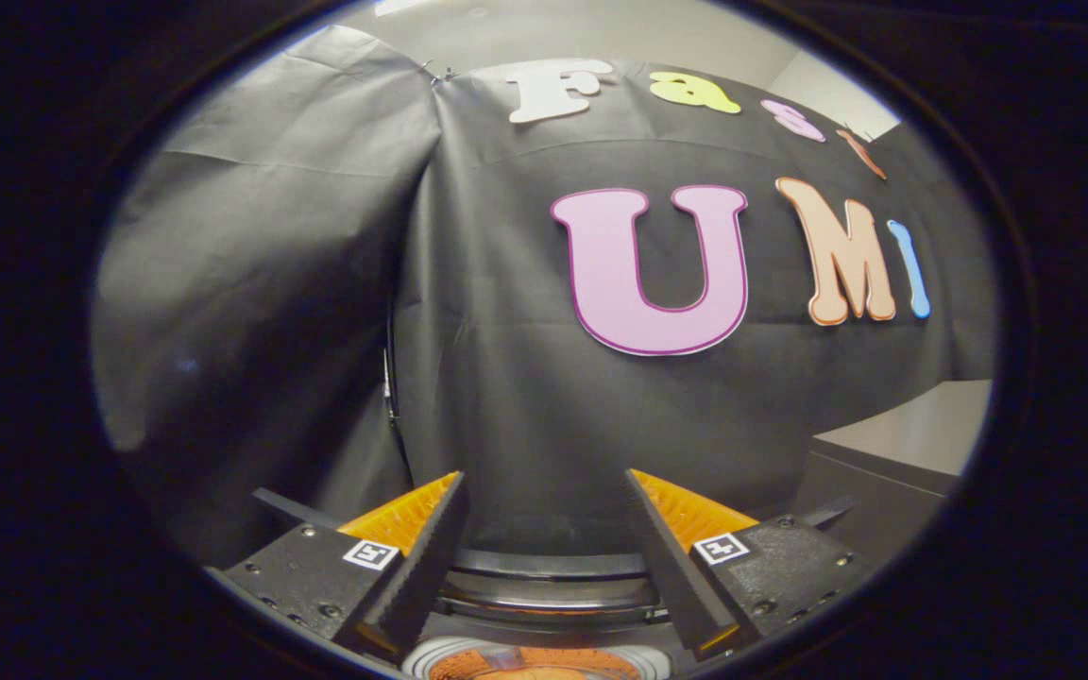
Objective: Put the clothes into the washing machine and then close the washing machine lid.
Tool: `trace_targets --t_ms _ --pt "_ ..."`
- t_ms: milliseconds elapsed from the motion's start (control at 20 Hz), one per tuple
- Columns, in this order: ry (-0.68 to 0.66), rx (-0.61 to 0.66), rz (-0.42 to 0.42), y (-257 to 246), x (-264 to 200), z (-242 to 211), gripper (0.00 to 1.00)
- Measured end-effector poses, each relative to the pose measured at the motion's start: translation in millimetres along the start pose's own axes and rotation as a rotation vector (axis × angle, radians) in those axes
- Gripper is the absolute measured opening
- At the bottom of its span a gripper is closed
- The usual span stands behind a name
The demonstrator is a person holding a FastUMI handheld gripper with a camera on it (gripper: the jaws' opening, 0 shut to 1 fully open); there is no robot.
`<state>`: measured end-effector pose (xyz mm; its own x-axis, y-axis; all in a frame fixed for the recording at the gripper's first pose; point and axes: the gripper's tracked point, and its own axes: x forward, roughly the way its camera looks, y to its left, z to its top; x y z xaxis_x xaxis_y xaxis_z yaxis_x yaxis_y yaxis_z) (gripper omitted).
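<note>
Far left, hanging in loose folds: black cloth (270,283), joining a flatter panel at a seam. Running down that seam: thin cable (391,378), hard to make out.

Low left, reaching forward and upward: left finger (416,567), carrying a small square marker (371,553) on its mount.

Between the fingers, holding wide apart: gripper (544,477), released, grasping nothing, pressing on nothing. Showing through the gap at the tips: just the flat cloth panel, well beyond.

Lower in the same gap, near the finger bases, lying crosswise: round dark rim (549,567) with a paler grey band beneath it, reading as the washer top. Cannot tell whether the lid is up or down.

Closest to the camera, under the rim and between the finger bases, peeking up: orange thing (535,666) sitting inside a white ring (435,656). Mostly cut off; cannot tell whether it is clothing. Not touching either finger as far as can be seen.

Low right, mirroring the left: right finger (671,567), also bearing a square marker (722,548).

Far right, beyond the right finger, stretching away: dark flat surface (875,510), meeting the cloth at its back. Above that surface, showing past the cloth's edge: pale wall (922,425).
</note>
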<state>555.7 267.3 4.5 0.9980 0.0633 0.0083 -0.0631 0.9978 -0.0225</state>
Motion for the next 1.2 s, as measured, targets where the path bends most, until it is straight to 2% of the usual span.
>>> trace_targets --t_ms 250,750,850,1000,1200 --pt "0.004 0.001 0.037 -2.2 -0.8 1.6 0.98" --pt "-0.015 0.008 0.026 -2.7 -4.9 4.0 0.98" --pt "0.006 -0.004 0.008 -6.4 -9.9 -5.9 0.98" --pt "0.057 -0.012 0.019 5.0 -46.6 -47.4 0.98" --pt "0.114 -0.035 0.017 1.7 -63.3 -90.0 0.98"
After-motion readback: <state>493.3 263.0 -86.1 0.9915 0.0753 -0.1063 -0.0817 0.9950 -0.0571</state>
